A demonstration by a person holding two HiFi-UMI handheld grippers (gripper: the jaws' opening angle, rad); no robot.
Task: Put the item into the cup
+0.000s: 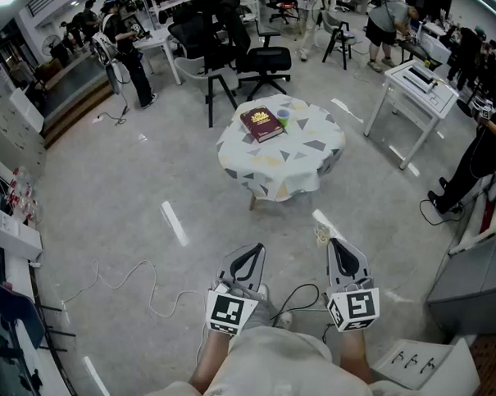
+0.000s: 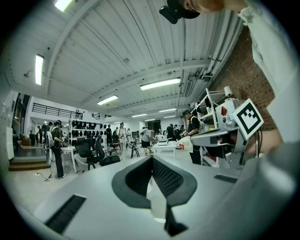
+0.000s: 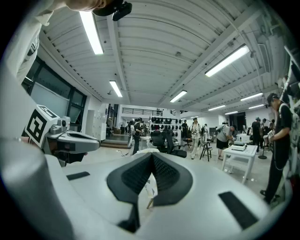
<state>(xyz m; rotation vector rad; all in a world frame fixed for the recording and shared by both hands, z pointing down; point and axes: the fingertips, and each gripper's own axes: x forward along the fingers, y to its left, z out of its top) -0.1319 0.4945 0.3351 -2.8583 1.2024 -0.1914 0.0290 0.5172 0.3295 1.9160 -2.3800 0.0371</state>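
Note:
In the head view a small round table with a patterned cloth stands a few steps ahead of me. On it lie a dark red book and, just to its right, a small green cup. I cannot make out any other item on the cloth. My left gripper and right gripper are held close to my body, well short of the table, pointing toward it. In the gripper views the left gripper and right gripper both have their jaws shut tip to tip with nothing held.
Black office chairs stand behind the table. A white desk is at the right, with a grey cabinet nearer me. A cable trails over the floor at the left. People stand along the room's far side.

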